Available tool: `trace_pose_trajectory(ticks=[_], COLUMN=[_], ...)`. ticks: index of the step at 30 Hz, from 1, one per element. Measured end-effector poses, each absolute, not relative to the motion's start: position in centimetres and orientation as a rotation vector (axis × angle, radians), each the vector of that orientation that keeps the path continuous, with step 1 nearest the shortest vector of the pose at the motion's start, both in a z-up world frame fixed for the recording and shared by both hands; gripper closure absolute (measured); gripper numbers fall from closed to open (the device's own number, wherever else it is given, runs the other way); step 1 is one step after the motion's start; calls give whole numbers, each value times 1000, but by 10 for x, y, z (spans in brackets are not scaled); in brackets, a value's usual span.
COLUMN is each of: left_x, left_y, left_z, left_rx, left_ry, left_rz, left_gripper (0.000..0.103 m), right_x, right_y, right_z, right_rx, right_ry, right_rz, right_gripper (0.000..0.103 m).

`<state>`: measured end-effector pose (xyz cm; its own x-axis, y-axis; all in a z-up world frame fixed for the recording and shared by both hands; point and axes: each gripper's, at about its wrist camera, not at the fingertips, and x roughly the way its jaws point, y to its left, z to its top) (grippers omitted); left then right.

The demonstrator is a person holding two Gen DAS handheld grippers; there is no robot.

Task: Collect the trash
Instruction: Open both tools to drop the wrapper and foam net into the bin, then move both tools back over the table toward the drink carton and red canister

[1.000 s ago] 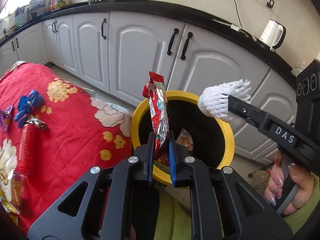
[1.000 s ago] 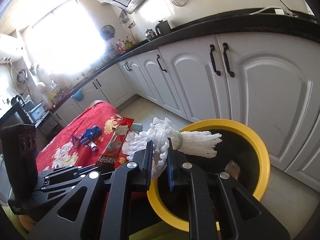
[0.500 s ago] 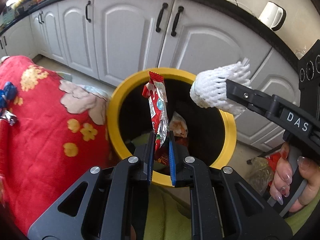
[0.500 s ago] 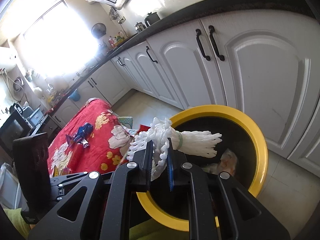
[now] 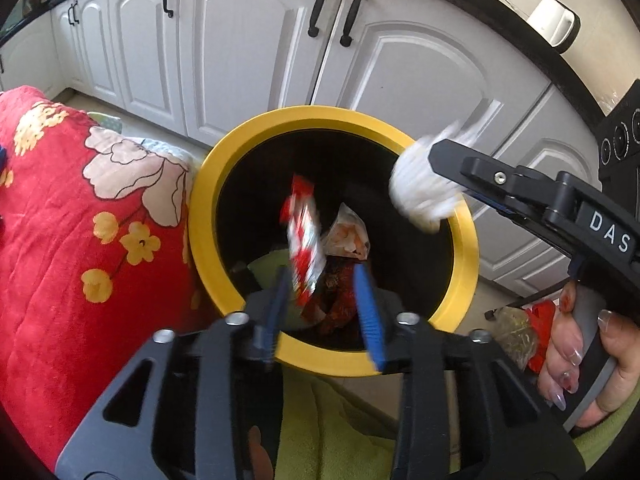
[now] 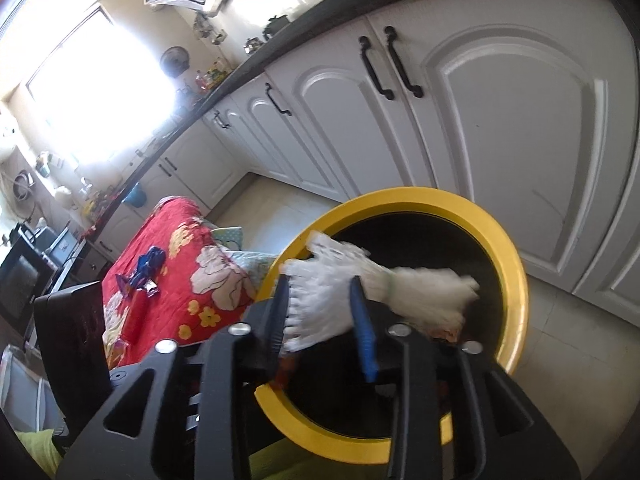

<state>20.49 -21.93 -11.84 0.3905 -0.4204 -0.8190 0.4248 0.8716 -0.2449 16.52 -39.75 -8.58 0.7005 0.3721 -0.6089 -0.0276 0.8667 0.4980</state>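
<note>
A yellow-rimmed black bin (image 5: 224,168) stands on the floor before white cabinets; it also shows in the right wrist view (image 6: 516,276). My left gripper (image 5: 324,292) is open above the bin, and a red snack wrapper (image 5: 302,236), blurred, is loose between its jaws over the opening. My right gripper (image 6: 324,312) is open over the bin's left rim, and a white foam net (image 6: 384,288), blurred, lies loose between its fingers; it also shows in the left wrist view (image 5: 424,196). Other wrappers (image 5: 348,236) lie inside the bin.
A table with a red flowered cloth (image 5: 80,208) sits left of the bin, with blue and red wrappers (image 6: 148,264) on it. White cabinet doors (image 5: 248,44) stand behind. A bag of scraps (image 5: 516,328) lies on the floor at right.
Both grippers have opened over the bin. The red wrapper and the white foam net are now loose and blurred, dropping toward the bin.
</note>
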Motion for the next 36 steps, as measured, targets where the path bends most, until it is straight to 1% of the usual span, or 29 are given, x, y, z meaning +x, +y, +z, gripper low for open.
trace_pose_trajectory(ticks=[1, 2, 3, 5, 6, 7, 8, 10, 11, 12, 13, 19, 36], left_x=[204, 204, 204, 203, 203, 201, 201, 199, 198, 197, 196, 187, 170], left_y=[-217, -215, -214, -210, -208, -205, -202, -195, -193, -190, -186, -168, -128], left_z=[-119, -119, -119, -119, -118, -116, -115, -112, -110, -107, -103, -88, -55], left_rx=[2, -4, -8, -16, -18, -23, -29, -39, -40, -40, -42, -49, -87], left_ry=[1038, 1037, 1037, 1036, 1034, 1031, 1028, 1020, 1013, 1005, 993, 949, 851], left_rz=[-534, -531, -529, -519, -513, -506, -501, -487, -482, -475, -467, -422, -348], left_gripper=[59, 56, 55, 49, 42, 38, 35, 23, 20, 14, 11, 11, 11], right_x=[165, 165, 164, 163, 163, 162, 162, 161, 161, 160, 159, 157, 151], right_y=[-399, -401, -401, -402, -402, -402, -403, -403, -403, -403, -403, -396, -362], right_z=[-87, -87, -87, -87, -86, -86, -85, -84, -83, -82, -81, -74, -52], right_rx=[486, 491, 493, 493, 493, 495, 499, 499, 497, 497, 497, 469, 389], right_ry=[769, 769, 768, 765, 763, 760, 756, 752, 750, 748, 744, 726, 697], right_rz=[225, 221, 217, 210, 206, 203, 202, 195, 193, 190, 182, 167, 223], right_gripper=[66, 63, 62, 58, 56, 53, 49, 48, 45, 43, 40, 31, 29])
